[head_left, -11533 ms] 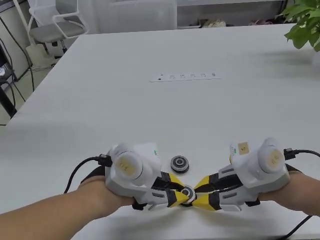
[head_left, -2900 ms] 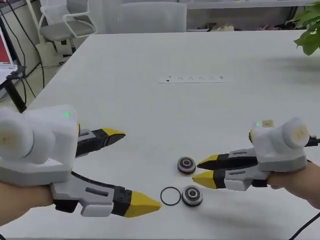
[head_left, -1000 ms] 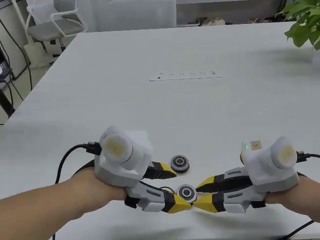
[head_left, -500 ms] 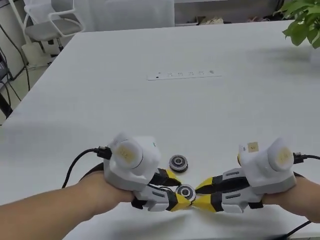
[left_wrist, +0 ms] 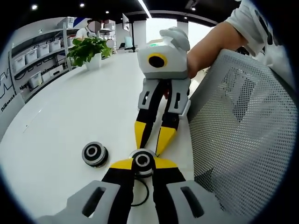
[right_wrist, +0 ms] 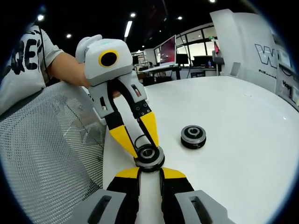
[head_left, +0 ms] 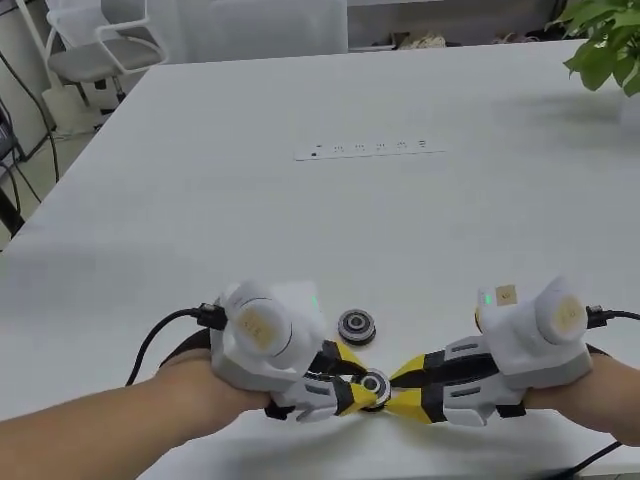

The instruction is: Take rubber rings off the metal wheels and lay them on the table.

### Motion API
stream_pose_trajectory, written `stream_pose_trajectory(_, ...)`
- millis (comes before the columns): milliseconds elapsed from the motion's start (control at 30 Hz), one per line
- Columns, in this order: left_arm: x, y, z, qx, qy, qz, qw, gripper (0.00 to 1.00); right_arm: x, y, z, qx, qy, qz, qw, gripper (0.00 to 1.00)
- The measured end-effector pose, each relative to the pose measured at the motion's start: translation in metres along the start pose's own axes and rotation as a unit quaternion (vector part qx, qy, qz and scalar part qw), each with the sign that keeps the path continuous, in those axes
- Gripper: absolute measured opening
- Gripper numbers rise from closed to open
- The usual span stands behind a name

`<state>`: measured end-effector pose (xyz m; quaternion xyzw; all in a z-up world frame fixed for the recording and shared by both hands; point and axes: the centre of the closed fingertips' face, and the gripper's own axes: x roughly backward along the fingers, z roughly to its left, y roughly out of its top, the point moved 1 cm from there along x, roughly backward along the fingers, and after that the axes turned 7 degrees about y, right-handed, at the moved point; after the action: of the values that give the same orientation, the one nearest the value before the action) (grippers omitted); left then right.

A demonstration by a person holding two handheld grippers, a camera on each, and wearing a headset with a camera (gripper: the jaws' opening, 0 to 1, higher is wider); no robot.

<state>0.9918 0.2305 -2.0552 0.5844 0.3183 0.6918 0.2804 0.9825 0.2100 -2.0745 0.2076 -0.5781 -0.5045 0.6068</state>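
Note:
A small metal wheel (head_left: 374,384) sits near the table's front edge, held between both grippers, which meet nose to nose. My left gripper (head_left: 364,387) is shut on the wheel (left_wrist: 142,160), its yellow tips flanking the sides. From the opposite side my right gripper (head_left: 388,388) pinches the wheel (right_wrist: 149,157) at its near rim. A loose black rubber ring (left_wrist: 148,192) lies on the table under the left gripper's jaws. A second wheel (head_left: 357,326) with a dark outer band rests just behind, untouched; it also shows in both gripper views (left_wrist: 95,154) (right_wrist: 193,135).
The white table (head_left: 300,230) stretches far ahead, with a flush socket strip (head_left: 368,150) in its middle. A plant (head_left: 605,50) stands at the far right and a chair (head_left: 100,50) at the far left. A grey mesh chair back (left_wrist: 243,130) is close behind the grippers.
About three seconds ago the grippers were apart and open. They have since come together on the front wheel, and in the last half second the left gripper closed in on it.

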Motion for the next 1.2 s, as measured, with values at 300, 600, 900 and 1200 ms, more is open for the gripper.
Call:
stream_pose_trajectory(300, -0.0013, -0.0009, 0.0009, 0.009, 0.006, -0.01, 0.9999, 0.07, -0.0001, 0.0002, -0.0005, -0.004, -0.002, -0.004, 1.0, 0.13)
stream_pose_trajectory(600, -0.0019, -0.0005, 0.001, 0.009, 0.01, -0.012, 0.9998, 0.07, 0.0017, -0.0017, -0.0033, -0.019, -0.014, 0.0, 0.9997, 0.04)
stream_pose_trajectory(900, -0.0022, -0.0001, 0.0004, 0.004, 0.012, -0.012, 0.9999, 0.07, 0.0022, -0.0019, -0.0042, -0.026, -0.019, 0.008, 0.9994, 0.0)
stream_pose_trajectory(1200, -0.0028, 0.0003, 0.0006, 0.002, 0.013, -0.012, 0.9998, 0.07, 0.0043, -0.0013, -0.0062, -0.056, -0.021, -0.008, 0.9982, 0.0)
